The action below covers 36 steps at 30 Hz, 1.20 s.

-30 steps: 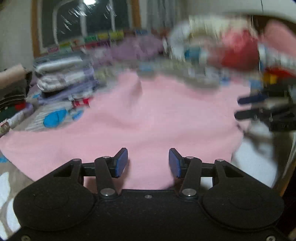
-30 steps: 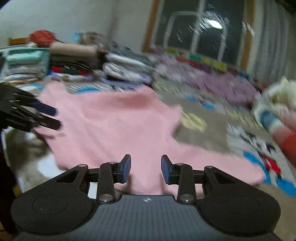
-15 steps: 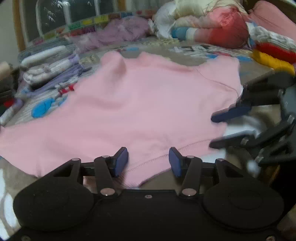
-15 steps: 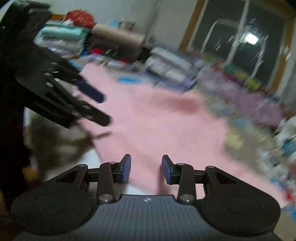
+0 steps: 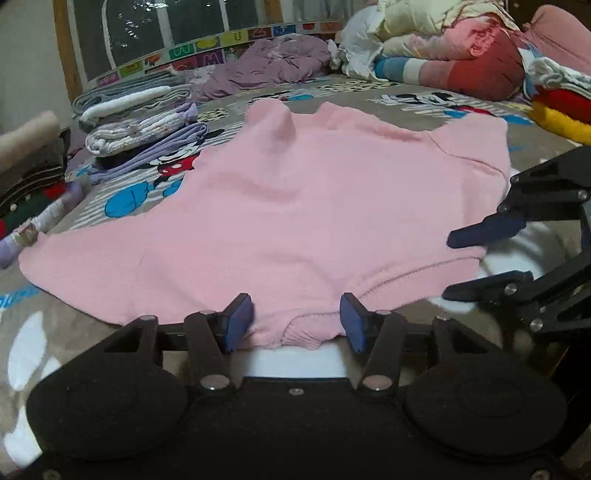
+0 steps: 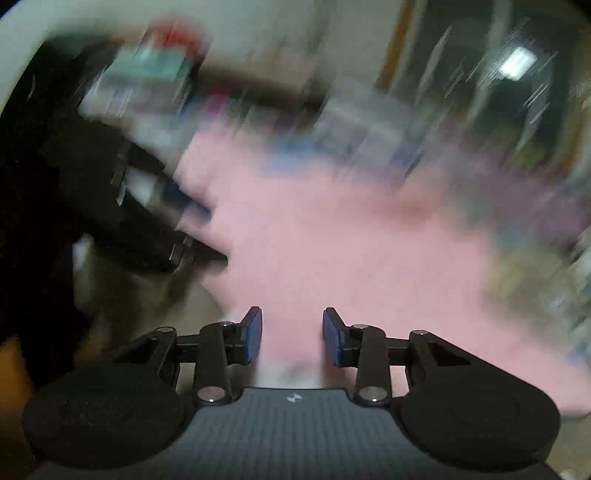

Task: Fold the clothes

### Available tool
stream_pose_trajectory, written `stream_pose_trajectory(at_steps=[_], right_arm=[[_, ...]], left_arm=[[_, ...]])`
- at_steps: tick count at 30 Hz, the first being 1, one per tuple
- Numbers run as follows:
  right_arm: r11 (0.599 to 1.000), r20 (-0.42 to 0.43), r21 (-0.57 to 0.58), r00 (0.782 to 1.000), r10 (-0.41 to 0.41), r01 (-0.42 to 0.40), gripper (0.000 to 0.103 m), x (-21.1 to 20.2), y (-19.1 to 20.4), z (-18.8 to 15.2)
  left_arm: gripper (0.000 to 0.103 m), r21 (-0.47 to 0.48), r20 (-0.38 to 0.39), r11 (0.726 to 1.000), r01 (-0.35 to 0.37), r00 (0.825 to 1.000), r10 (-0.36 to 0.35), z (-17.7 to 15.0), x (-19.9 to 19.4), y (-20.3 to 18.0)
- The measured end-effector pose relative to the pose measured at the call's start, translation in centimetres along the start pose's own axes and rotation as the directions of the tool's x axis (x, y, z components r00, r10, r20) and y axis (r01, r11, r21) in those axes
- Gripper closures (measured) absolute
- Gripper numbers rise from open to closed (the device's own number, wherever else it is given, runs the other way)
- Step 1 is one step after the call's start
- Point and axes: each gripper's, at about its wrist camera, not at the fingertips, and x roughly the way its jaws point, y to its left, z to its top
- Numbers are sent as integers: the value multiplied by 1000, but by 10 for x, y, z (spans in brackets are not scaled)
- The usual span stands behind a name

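— Since you're nearer the bed, what's lying on it?

— Biggest thing is the cartoon-print bedspread [image 5: 413, 96], grey with mouse figures. Spread flat on it is a pink sweatshirt [image 5: 295, 206]. Its long axis runs from the stitched hem at the near edge up to the collar at the far side, so the neck points toward the window [image 5: 155, 33]. One sleeve stretches out to the left, the other shoulder sits at the right.

— And around it?

— A heap of bedding [image 5: 450, 48] at the far right, a crumpled purple garment [image 5: 269, 66] beyond the collar, and folded stacks [image 5: 140, 122] to the left, near the sweatshirt but not touching it.

— The claws?

— The left gripper [image 5: 297, 325] hangs at the hem, its blue pads [image 5: 240, 325] about half apart and spreading at this moment. A bunched bit of hem lies between them, but neither pad presses on it. The right gripper [image 5: 476, 262] sits at the hem's right corner, one finger over the cloth edge, one under it, not pinching.

— From its own camera?

— Blurred. The right gripper [image 6: 292, 338] is parted less than the left one, widening too, with pink cloth past the tips and nothing clamped.
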Motion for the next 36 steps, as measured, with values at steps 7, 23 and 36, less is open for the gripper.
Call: stream_pose_trajectory(at_steps=[7, 23, 36], right_arm=[[999, 109, 32, 994, -12, 8, 66, -25, -7, 11], [758, 176, 650, 982, -69, -63, 59, 4, -189, 48], [592, 45, 806, 999, -30, -18, 54, 100, -306, 66]], left_arm=[[50, -128, 68, 991, 37, 997, -29, 9, -20, 27], [50, -455, 55, 883, 114, 994, -99, 106, 39, 179], [51, -646, -52, 727, 235, 936, -348, 147, 181, 223]])
